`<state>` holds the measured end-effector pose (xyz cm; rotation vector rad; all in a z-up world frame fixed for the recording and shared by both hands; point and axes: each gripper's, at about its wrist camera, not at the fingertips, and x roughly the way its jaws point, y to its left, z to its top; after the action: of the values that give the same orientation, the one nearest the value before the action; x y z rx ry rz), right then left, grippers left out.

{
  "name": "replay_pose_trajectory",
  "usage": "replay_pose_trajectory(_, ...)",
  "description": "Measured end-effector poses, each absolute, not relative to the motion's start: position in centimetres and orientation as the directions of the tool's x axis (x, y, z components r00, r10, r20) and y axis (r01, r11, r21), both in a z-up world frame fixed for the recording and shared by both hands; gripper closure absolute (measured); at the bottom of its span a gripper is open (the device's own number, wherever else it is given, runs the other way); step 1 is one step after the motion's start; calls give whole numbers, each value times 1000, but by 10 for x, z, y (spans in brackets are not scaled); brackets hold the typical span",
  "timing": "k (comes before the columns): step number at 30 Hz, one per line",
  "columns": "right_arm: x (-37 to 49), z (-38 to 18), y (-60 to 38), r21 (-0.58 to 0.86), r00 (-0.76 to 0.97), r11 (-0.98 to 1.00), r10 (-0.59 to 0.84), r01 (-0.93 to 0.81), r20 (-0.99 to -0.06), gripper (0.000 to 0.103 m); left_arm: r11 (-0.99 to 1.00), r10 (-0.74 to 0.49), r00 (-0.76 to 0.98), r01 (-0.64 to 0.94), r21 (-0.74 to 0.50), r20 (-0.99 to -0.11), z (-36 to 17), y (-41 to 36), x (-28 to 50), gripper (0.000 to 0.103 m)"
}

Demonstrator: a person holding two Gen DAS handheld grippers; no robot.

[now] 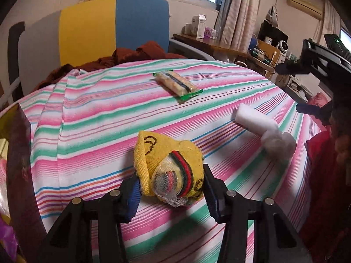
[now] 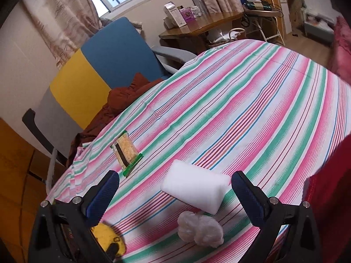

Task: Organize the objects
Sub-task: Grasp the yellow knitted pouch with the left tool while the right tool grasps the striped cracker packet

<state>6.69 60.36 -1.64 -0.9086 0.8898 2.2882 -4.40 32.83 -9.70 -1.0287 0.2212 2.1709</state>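
A yellow knitted cloth bundle (image 1: 166, 160), with a striped piece in white netting, lies low on the striped tablecloth (image 1: 98, 109). My left gripper (image 1: 171, 177) is shut on it, a blue pad pressing each side. A green-edged snack packet (image 1: 176, 84) lies farther back. To the right are a white foam block (image 1: 252, 117) and a crumpled plastic wad (image 1: 279, 142). My right gripper (image 2: 176, 175) hangs open over the foam block (image 2: 195, 188) and the wad (image 2: 199, 230), touching neither. The packet (image 2: 126, 153) sits to its left, and the yellow bundle (image 2: 107, 236) shows at the lower left.
A chair with a yellow and blue back (image 1: 114, 28) stands behind the table, with a rust-brown cloth (image 1: 140, 54) heaped on it. A dark box wall (image 1: 17, 153) rises at the left edge. A cluttered wooden desk (image 2: 197, 28) stands by the window. A red sleeve (image 2: 329, 208) is at the right.
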Motion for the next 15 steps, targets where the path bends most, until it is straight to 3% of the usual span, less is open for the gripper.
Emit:
replay_pose_trajectory(9,52,-25,595,311,-584,-694,193,-650,-789,0,-729,560,-395,-653,-206,-729,-104,323,-51,52)
replay_pose_trajectory(15,29,-39,595,340,-541,-723,55,-601,-839,0,-724,576,-374,-647,-241,-726,-107,321,-54,51)
